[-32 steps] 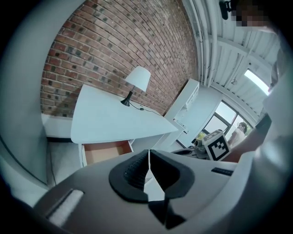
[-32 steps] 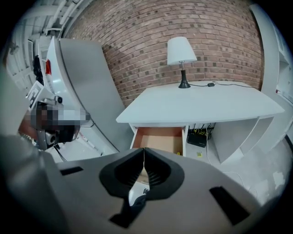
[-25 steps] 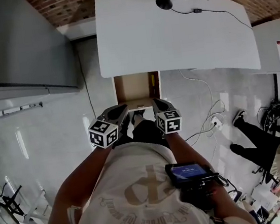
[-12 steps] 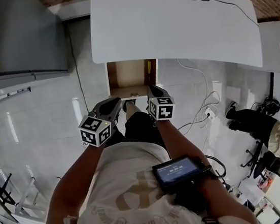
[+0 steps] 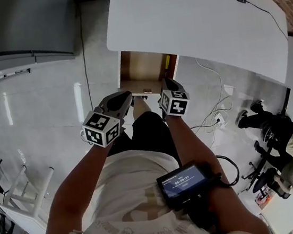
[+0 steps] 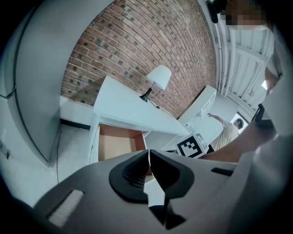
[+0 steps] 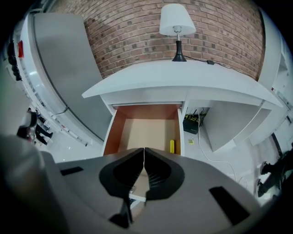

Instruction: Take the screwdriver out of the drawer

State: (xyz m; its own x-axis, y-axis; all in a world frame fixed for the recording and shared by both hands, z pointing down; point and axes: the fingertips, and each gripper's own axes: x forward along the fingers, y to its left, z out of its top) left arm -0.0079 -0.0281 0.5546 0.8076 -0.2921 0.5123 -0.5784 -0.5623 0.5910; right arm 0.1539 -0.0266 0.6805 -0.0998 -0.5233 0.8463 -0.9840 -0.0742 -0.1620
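The drawer (image 7: 120,124) is seen pulled open under the front edge of the white desk (image 7: 183,77). The yellow screwdriver (image 7: 172,146) is laid on its floor along the right wall. The left gripper (image 6: 149,153) and right gripper (image 7: 144,151) are held before the drawer front, each with jaws pressed together on nothing.

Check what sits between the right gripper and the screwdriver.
Nothing. In the right gripper view, only the bare floor of the drawer shows between the shut right gripper and the yellow screwdriver by its right wall.
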